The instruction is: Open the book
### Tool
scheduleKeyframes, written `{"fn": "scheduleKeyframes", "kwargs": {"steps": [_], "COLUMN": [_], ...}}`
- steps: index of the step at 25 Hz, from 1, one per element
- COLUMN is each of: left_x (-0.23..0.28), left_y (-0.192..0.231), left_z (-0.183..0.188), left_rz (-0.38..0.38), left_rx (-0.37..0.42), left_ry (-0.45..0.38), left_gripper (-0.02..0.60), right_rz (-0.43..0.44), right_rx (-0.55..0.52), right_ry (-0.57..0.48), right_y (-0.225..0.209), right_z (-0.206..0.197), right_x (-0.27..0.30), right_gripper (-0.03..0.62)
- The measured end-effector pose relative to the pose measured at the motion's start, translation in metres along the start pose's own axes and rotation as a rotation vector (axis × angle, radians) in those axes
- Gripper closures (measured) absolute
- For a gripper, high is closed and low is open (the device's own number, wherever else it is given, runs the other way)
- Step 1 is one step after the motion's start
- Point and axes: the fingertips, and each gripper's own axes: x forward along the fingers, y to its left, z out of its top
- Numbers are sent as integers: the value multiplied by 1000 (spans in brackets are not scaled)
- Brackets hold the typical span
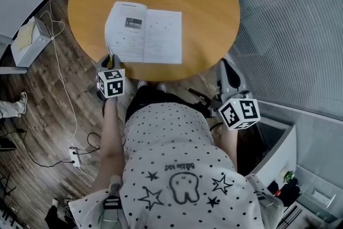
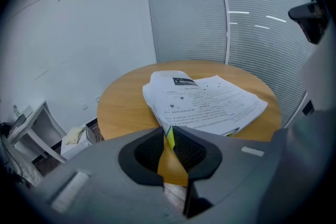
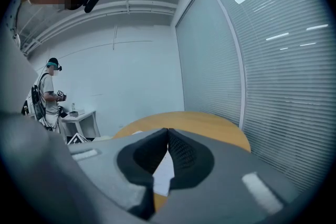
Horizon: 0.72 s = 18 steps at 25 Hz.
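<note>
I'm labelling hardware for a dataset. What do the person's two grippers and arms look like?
Both the left gripper and right gripper are grey plastic, with black ribbed pads inside two jaws. Each carries a white cube printed with black square markers. The person wears a white short-sleeved shirt dotted black, with stars.
</note>
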Motion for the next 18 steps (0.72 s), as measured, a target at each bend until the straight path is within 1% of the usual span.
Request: {"fn": "scheduleKeyframes", "kwargs": {"steps": [8,15,18], "left_x": [19,35,37], "left_y": [-1,-7,-7], "left_z": [-20,-35,-36], "left_rz": [-27,-60,-69], "left_rx": [1,27,62], "left_ry": [61,99,100], "left_gripper": [518,512,512], "right_rz": [-16,-25,-28], "right_rx": [5,12,22], "right_ry": [-2,-3,-6], "right_y": [6,10,13], "right_z": [4,3,2], "right_x": [4,12,19], "right_gripper": [589,591,589]}}
